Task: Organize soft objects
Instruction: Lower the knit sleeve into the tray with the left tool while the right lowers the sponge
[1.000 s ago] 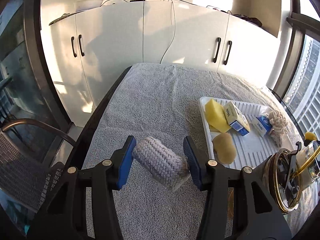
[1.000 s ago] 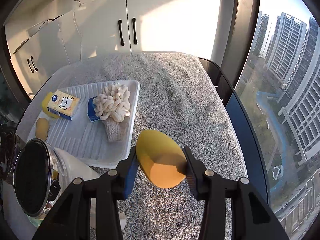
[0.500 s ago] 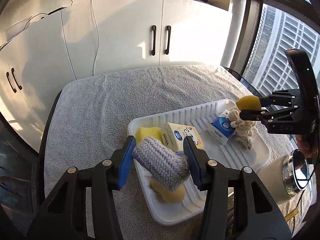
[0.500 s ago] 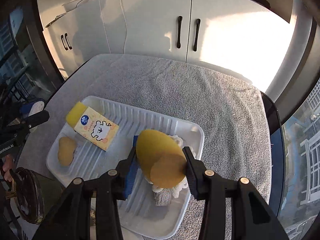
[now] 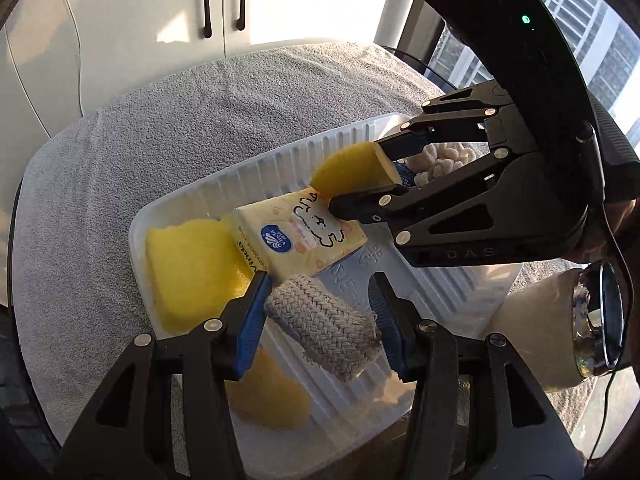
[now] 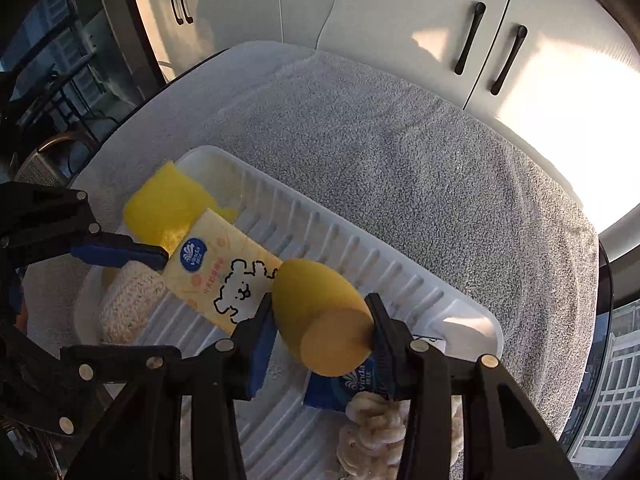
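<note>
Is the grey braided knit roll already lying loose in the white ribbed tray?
No, the grey braided knit roll sits clamped between the left gripper's jaws, over the white ribbed tray.

This is looking like a home high up in a tall flat block. White cupboard doors with black handles [image 6: 472,38] are standing along the wall behind a table that is wearing a fuzzy grey towel [image 6: 380,132]. Big windows [image 5: 576,8] are showing other tall buildings outside. A dark mesh chair [image 6: 44,160] is sitting beside the table
</note>
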